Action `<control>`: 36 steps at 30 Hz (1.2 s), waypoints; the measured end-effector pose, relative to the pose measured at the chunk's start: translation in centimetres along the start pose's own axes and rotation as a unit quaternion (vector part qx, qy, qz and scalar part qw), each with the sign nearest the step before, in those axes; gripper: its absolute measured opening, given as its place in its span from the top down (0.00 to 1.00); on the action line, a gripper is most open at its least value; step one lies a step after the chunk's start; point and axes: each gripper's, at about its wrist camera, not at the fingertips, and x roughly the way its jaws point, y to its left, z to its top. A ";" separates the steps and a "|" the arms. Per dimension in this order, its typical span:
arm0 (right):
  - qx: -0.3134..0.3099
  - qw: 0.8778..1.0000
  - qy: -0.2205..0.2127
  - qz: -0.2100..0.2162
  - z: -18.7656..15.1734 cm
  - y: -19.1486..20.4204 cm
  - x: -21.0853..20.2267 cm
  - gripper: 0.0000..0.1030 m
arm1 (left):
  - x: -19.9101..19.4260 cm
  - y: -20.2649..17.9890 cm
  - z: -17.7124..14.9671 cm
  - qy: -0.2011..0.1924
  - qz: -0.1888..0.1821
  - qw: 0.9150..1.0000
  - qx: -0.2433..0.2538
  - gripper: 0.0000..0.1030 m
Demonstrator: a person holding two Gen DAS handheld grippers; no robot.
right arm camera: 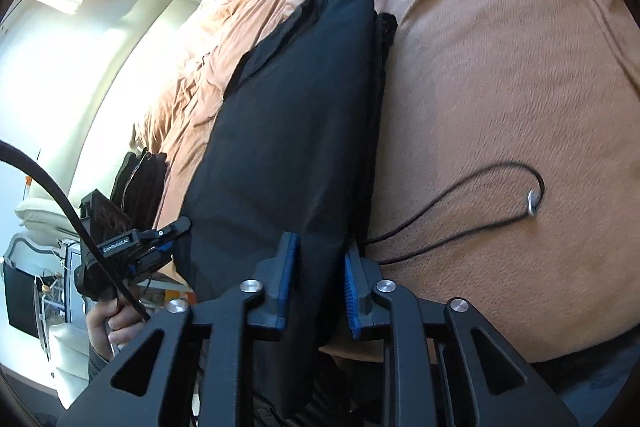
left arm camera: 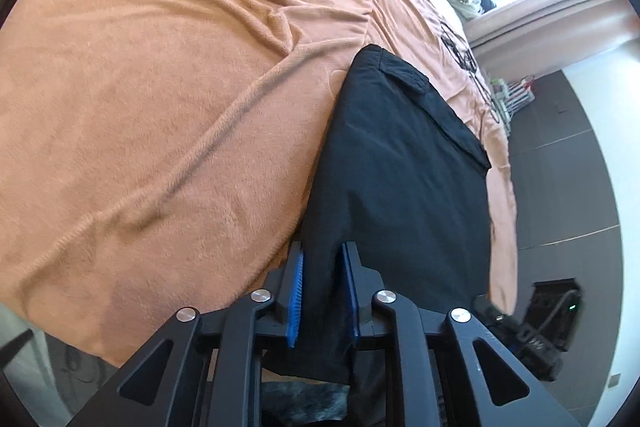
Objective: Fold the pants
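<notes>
**Both grippers pinch the black pants on the bed**

The black pants [left arm camera: 404, 163] lie lengthwise on the orange blanket [left arm camera: 160, 87], near its edge. The left gripper [left arm camera: 322, 291] pinches their near hem between blue pads. The right gripper [right arm camera: 318, 285] likewise clamps the pants; a black drawstring [right arm camera: 460, 215] trails right of them across the blanket.

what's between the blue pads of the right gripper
A bunched edge of the black fabric pants, pinched in the right gripper, over the orange fleece blanket; shown in the right wrist view.
</notes>
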 end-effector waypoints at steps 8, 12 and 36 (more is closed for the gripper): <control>0.001 1.000 -0.027 -0.009 3.3 -0.8 -0.8 0.78 | 0.1 -0.9 2.6 -0.018 0.002 1.000 0.016 0.61; -0.013 0.999 -0.046 -0.019 4.4 0.4 -0.3 0.78 | 0.4 -1.8 4.6 -0.024 0.007 0.999 0.034 0.61; -0.039 0.996 -0.052 -0.064 9.2 -0.5 6.1 0.82 | 8.7 -7.1 13.4 -0.013 0.028 0.994 0.101 0.61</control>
